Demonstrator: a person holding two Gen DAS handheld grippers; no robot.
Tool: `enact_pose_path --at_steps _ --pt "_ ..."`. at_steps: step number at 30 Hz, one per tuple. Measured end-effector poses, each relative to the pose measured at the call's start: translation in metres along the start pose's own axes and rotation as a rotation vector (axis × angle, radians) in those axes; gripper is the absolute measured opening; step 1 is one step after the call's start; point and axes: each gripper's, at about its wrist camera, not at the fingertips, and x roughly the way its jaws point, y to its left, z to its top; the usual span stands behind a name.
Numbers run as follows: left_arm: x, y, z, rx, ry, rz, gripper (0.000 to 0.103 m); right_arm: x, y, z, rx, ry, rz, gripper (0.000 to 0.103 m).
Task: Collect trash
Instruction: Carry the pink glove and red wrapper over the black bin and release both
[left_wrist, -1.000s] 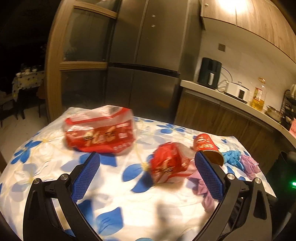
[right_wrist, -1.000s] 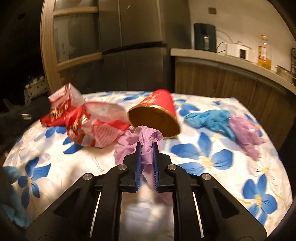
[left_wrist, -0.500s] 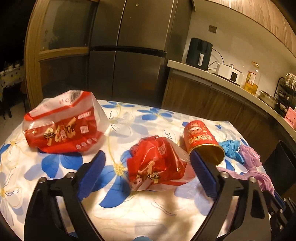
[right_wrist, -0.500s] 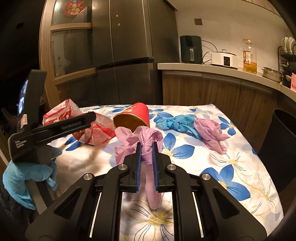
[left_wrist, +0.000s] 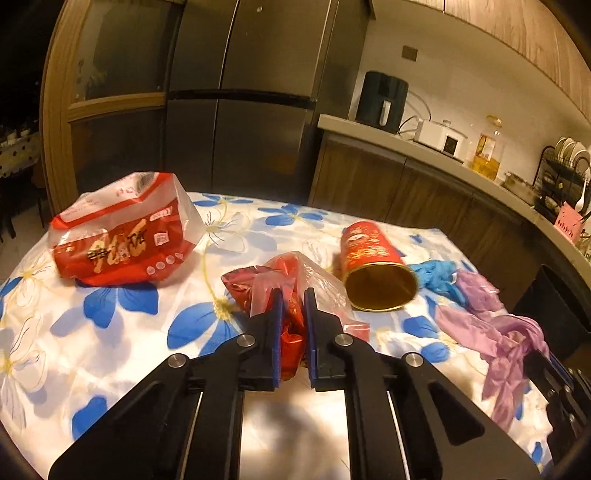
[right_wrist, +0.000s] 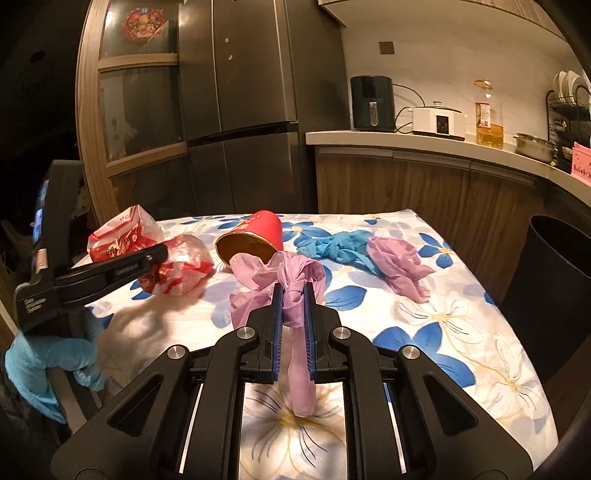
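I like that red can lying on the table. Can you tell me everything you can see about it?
The red can is a tube with a printed label, lying on its side on the flowered tablecloth. Its open mouth faces the camera, showing a shiny gold inside that looks empty. No lid is in sight. It lies just right of the crumpled red wrapper, with a blue glove beside its rim. Neither gripper touches it.

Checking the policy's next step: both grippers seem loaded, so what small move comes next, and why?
Probably carry the right gripper toward the black bin at the table's right edge. Its jaws are shut on the purple glove, already clear of the cloth. The left gripper has closed on the crumpled red wrapper, so it can follow.
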Motion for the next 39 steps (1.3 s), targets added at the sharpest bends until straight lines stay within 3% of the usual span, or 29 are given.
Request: enact_pose_path --at_steps 5,12,27,39 --pt "-0.042 -0.012 -0.013 -0.02 -0.061 -0.007 0.01 -0.019 -0.01 -0.002 0.007 -0.02 -0.014 0.01" --pt "-0.068 -0.037 -0.028 -0.001 -0.066 -0.05 0.01 -0.044 -0.027 -0.005 0.026 -0.039 -0.029 0.01" --pt "-0.076 -0.129 -0.025 0.116 -0.085 -0.183 0.01 -0.096 -0.084 0.005 0.065 -0.135 -0.146 0.01" --pt "-0.06 -0.234 -0.011 0.209 -0.08 -0.348 0.01 -0.126 -0.173 0.018 0.135 -0.197 -0.329 0.01"
